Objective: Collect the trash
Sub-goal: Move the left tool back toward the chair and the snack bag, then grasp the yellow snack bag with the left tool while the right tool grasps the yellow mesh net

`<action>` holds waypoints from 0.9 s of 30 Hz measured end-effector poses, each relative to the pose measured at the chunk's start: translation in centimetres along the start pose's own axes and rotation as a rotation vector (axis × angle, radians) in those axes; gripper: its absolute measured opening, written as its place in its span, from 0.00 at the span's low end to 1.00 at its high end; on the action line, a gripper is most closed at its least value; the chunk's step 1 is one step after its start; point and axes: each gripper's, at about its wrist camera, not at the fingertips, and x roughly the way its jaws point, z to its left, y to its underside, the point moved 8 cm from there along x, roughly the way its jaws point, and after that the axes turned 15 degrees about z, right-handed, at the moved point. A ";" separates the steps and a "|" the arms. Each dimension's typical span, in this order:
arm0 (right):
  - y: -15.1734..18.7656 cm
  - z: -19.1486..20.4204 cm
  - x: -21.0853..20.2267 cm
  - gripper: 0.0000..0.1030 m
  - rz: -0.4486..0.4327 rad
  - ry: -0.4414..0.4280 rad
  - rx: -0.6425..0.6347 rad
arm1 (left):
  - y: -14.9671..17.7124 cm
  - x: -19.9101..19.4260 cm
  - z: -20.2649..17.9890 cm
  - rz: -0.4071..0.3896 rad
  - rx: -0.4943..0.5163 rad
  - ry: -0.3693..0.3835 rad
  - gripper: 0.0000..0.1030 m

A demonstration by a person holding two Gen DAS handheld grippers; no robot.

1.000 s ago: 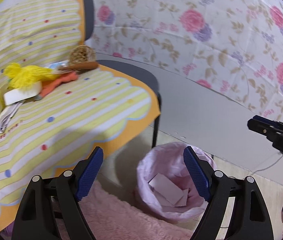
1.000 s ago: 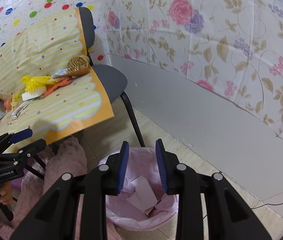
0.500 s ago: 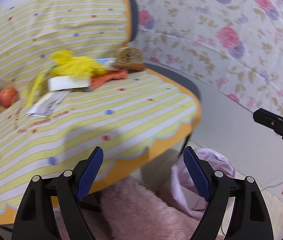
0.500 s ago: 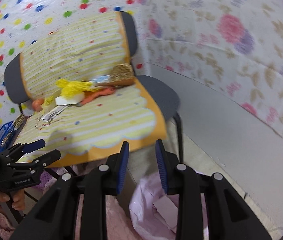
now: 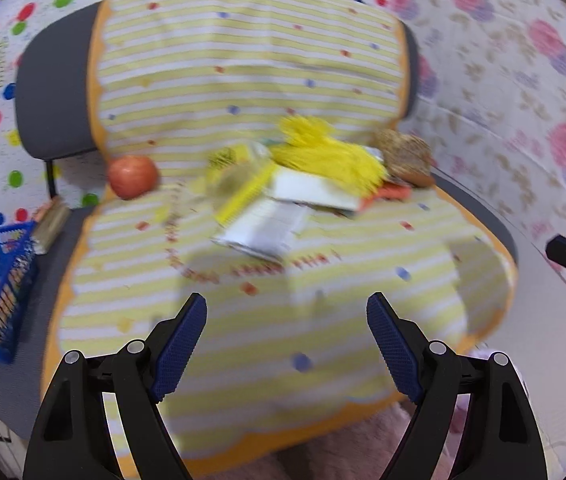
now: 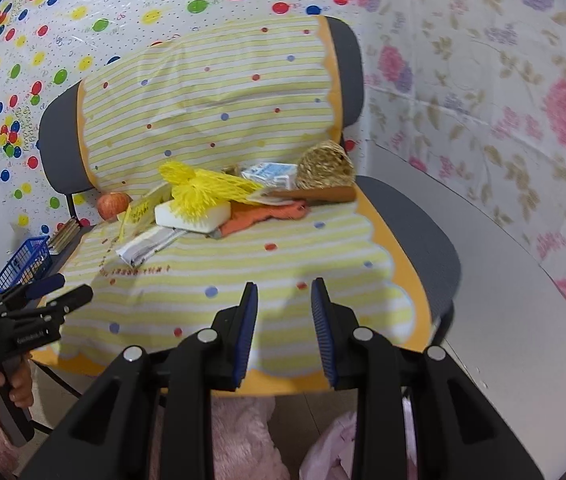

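Observation:
A heap of trash lies on the striped cloth [image 6: 283, 256] over the chair seat: yellow net [image 6: 199, 188], white block [image 6: 193, 216], crumpled paper wrapper [image 6: 147, 246], orange rag [image 6: 267, 216], blue-white packet [image 6: 271, 172]. The heap also shows, blurred, in the left wrist view: yellow net [image 5: 323, 152], wrapper [image 5: 263, 228]. My left gripper [image 5: 287, 344] is wide open and empty above the seat's front. My right gripper [image 6: 285, 332] is open a little and empty at the seat's front edge. A pink bin bag [image 6: 347, 448] shows low at the bottom.
An apple [image 6: 113, 205] and a woven straw ball [image 6: 325, 170] with a wooden handle [image 6: 315, 194] lie on the seat. A blue basket [image 6: 23, 262] stands to the left. Floral wall [image 6: 523, 120] runs along the right. Pink fluffy rug [image 6: 239, 440] lies below.
Both grippers have swung up and left from the pink bin bag to face the chair seat. The trash heap now sits centred ahead. Neither jaw opening has changed.

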 end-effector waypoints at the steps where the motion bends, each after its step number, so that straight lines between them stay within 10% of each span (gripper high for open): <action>1: -0.4 0.1 0.2 0.36 0.001 -0.002 -0.004 | -0.4 0.0 0.4 -0.006 -0.006 -0.010 0.80; 5: -2.3 0.8 1.2 0.59 -0.011 -0.005 -0.020 | -3.1 0.5 1.5 -0.046 -0.016 -0.078 0.80; 19: -5.5 0.0 4.0 0.60 -0.003 0.002 0.000 | -10.0 8.0 1.5 -0.015 0.067 -0.280 0.83; 23: -5.5 -0.1 4.6 0.60 0.014 0.010 -0.004 | -11.1 10.2 1.9 0.036 0.094 -0.305 0.62; 27: -5.7 0.4 4.9 0.60 0.021 0.021 -0.025 | -11.2 9.3 3.5 0.019 0.064 -0.275 0.14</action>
